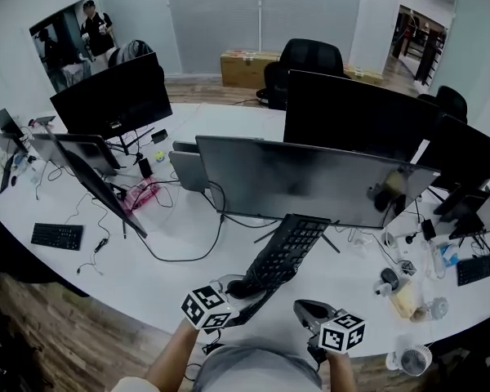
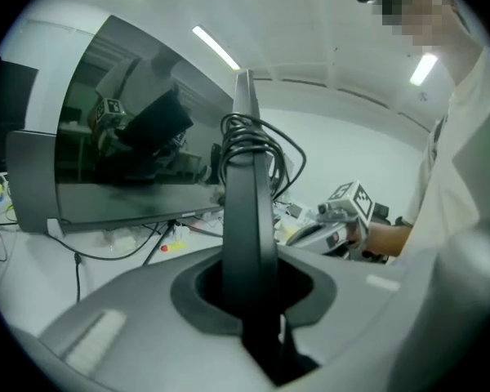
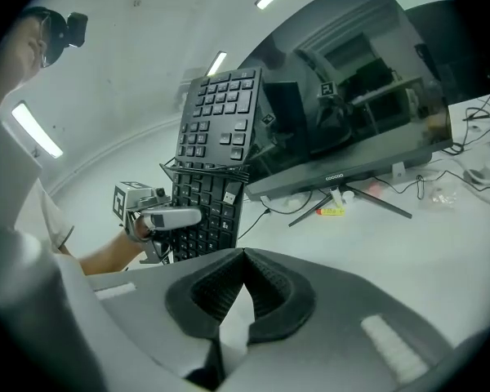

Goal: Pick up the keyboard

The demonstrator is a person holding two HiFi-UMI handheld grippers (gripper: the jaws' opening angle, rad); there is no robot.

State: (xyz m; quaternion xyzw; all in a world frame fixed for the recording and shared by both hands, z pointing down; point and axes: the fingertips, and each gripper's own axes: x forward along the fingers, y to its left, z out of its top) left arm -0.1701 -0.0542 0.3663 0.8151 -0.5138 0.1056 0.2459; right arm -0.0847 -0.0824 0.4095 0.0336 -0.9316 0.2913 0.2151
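- Left gripper (image 2: 247, 284): clenched on the near end of the keyboard (image 2: 247, 211). The dark slab stands edge-on between its jaws in the left gripper view.
- An end grip leaves the keyboard's length free. It rears up steeply in front of the monitor (image 1: 310, 178), far end highest and key face turned toward the right gripper.
- The cord (image 2: 257, 133) is looped round the keyboard's upper part with the plug tucked against the keys, probably so nothing trails while it is carried.
- Right gripper (image 3: 243, 288): jaws together on nothing, held low just beside the left one, nearer the person than the monitor. Judged to be on standby, ready to steady the free end.
- Keyboard looks clear of the white surface (image 1: 147, 280) before the monitor. Its lowest edge is hidden behind the gripper bodies, so I cannot tell for sure.
- Task judged near done.
- Risk: a long lever on a single end pinch may sag or twist.
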